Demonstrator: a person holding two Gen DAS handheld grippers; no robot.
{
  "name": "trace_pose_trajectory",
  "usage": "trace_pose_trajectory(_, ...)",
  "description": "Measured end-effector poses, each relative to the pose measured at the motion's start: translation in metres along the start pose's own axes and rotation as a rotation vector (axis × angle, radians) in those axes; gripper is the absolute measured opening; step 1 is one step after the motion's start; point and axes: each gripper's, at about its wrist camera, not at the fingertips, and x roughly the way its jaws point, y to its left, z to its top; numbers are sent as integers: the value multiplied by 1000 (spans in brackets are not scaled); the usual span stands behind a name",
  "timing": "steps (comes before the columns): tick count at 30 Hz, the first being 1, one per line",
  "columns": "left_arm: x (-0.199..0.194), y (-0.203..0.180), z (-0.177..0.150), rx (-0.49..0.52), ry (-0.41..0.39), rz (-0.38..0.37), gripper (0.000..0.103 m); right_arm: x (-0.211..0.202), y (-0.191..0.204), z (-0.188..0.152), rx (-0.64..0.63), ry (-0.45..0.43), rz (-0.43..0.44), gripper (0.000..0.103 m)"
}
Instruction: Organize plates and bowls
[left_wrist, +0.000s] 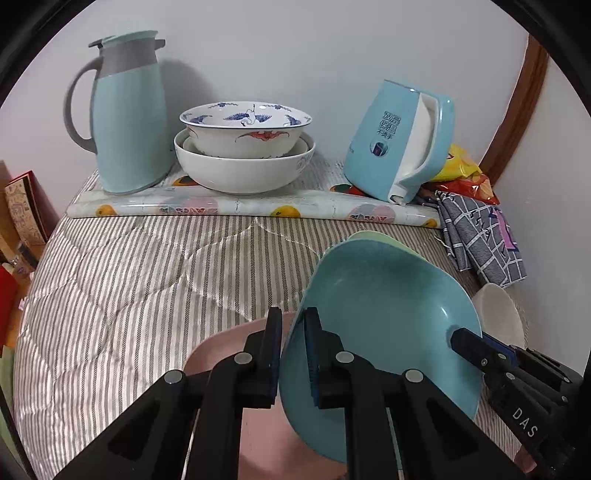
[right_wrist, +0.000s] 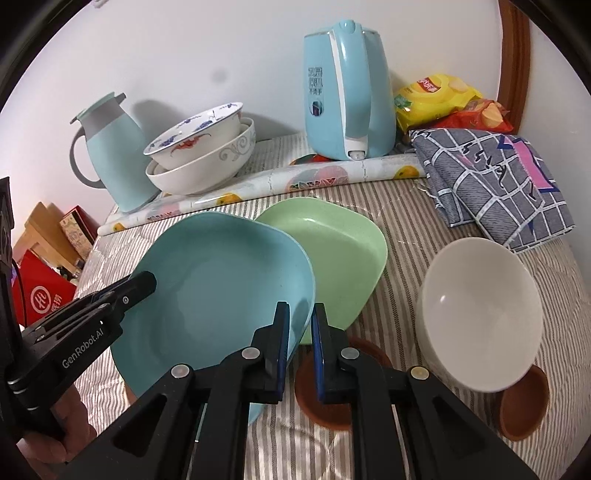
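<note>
A teal plate hangs tilted between both grippers. My left gripper is shut on its left rim, and in the right wrist view it clamps that same edge. On the opposite rim my right gripper is shut too, seen from the left wrist as. A green plate lies just behind the teal one on the striped cloth. Under the teal plate lies a pink plate. A white bowl stands to the right.
Along the back wall stand a thermos jug, a patterned bowl nested in a white bowl, and a blue kettle. A checked cloth and snack bags fill the right corner. Two brown saucers lie near.
</note>
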Motion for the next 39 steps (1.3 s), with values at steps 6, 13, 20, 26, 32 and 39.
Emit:
trace_pose_trajectory(6, -17, -3, -7, -8, -13, 5, 12, -19, 2, -6, -5, -22, 5, 11)
trace_pose_trajectory(13, -38, -5, -14, -11, -35, 21, 12, -39, 5, -12, -18, -48, 16, 11)
trace_pose_trajectory(20, -55, -2, -22, -21, -58, 44, 12, -52, 13, -21, -33, -66, 27, 10)
trace_pose_trajectory(26, -65, 4, -30, -34, -63, 57, 12, -57, 19, -28, -44, -66, 40, 10)
trace_pose_trajectory(32, -72, 8, -37, -41, -64, 70, 12, -61, 25, -37, -53, -65, 48, 10)
trace_pose_trajectory(39, -73, 19, -48, -60, -46, 92, 12, -54, 32, -46, -67, -41, 62, 10)
